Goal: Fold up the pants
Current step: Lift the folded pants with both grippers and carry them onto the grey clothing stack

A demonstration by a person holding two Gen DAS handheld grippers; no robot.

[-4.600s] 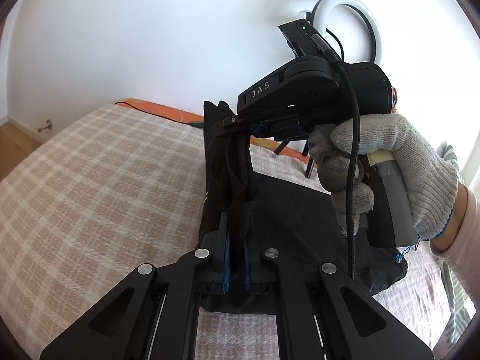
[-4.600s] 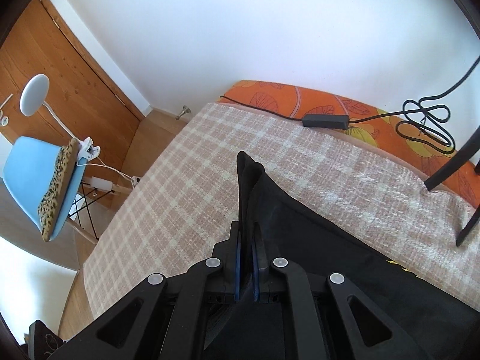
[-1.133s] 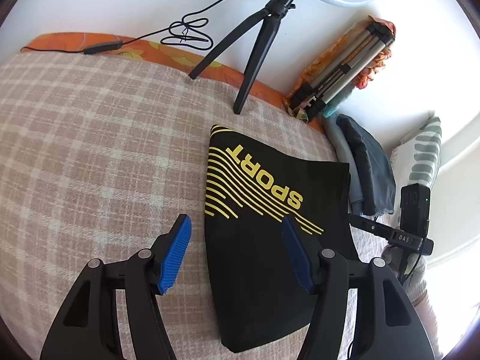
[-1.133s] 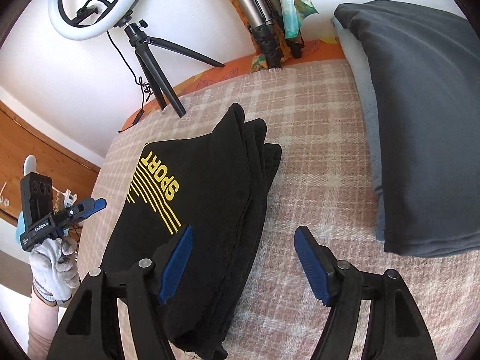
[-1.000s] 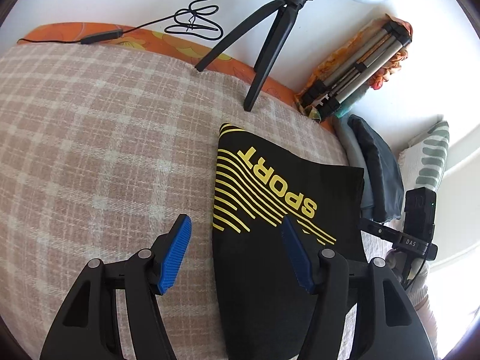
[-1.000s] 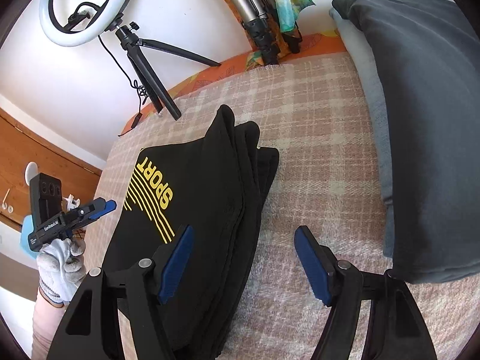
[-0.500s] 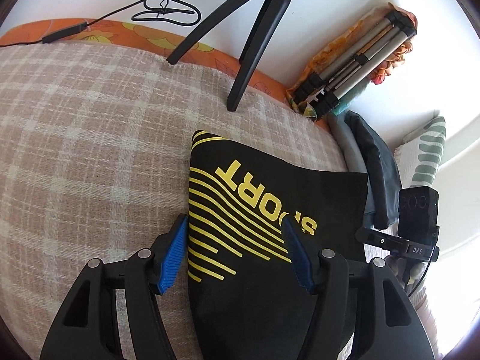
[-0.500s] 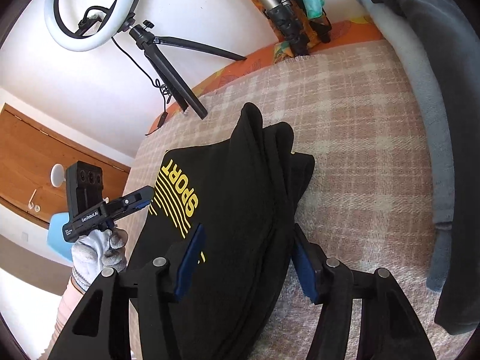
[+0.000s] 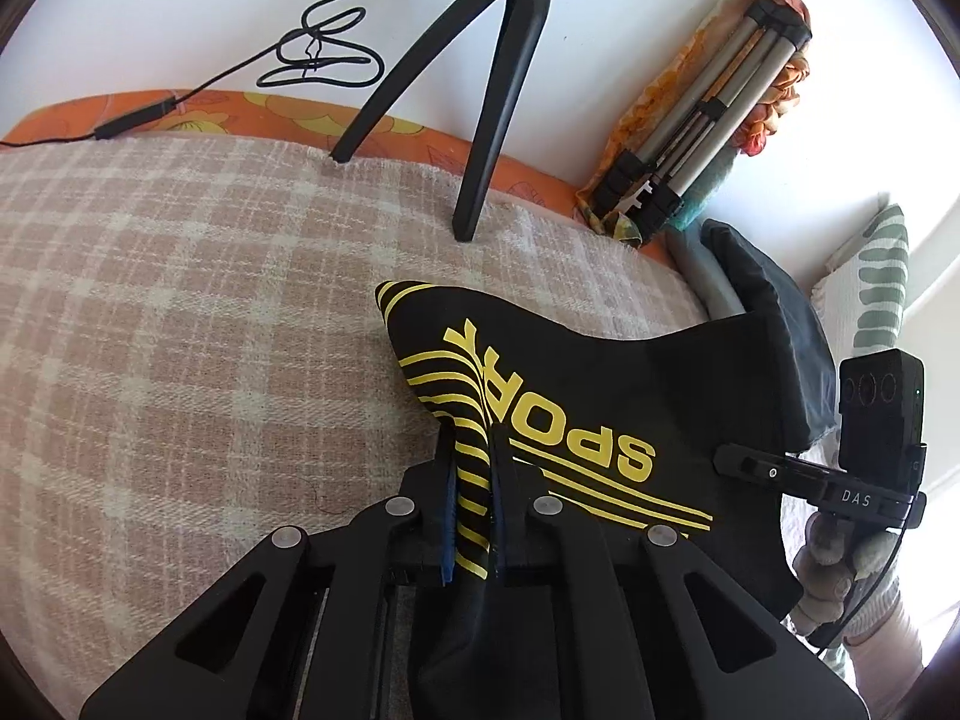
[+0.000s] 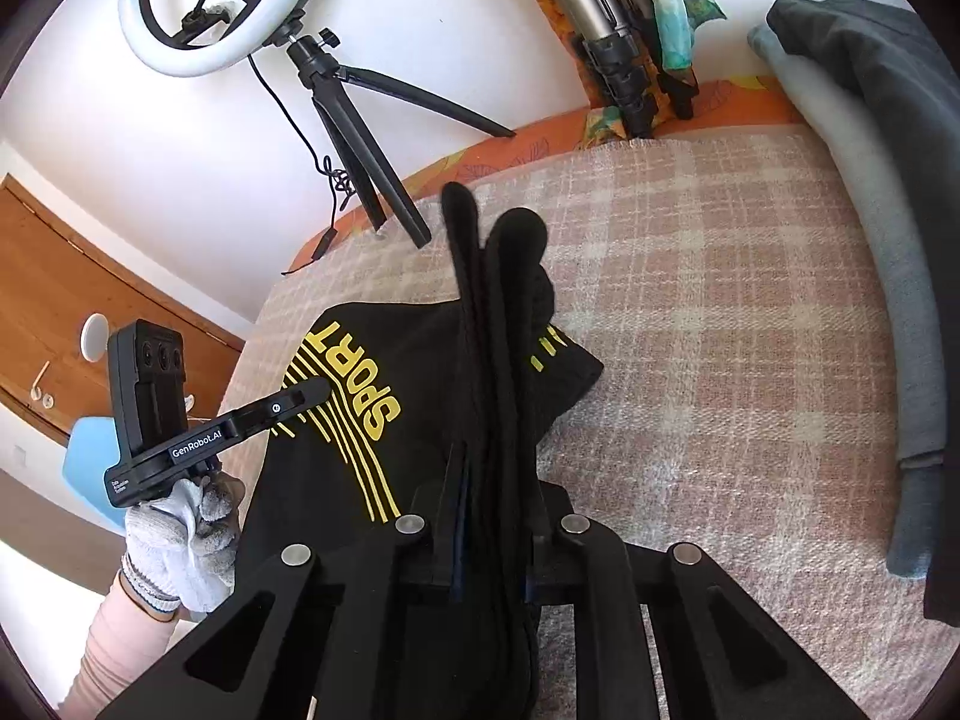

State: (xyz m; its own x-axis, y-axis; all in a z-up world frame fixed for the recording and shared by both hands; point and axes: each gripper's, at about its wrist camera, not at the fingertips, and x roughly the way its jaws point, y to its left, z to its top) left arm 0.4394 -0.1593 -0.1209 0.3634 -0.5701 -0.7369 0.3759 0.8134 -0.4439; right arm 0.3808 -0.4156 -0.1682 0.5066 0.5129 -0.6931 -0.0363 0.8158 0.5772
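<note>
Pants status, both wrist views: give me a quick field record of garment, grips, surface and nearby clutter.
garment: black pants with yellow SPORT print, folded
left gripper: jaws closing, pinching the printed edge
right gripper: jaws closing, bunched black layers between them
surface: checked blanket
clutter: ring light tripod, folded tripod, grey pillow

Both views were bright with daylight. In the left wrist view the right edge of the frame blew out to white behind the striped pillow (image 9: 879, 276), and the wall (image 9: 180, 12) was close to overexposed. Shadows on the plaid blanket (image 9: 180, 330) were soft and faint. Fisheye distortion bent straight edges near the rim, and dark vignetting filled the corners. Focus stayed sharp, with no motion blur.
</note>
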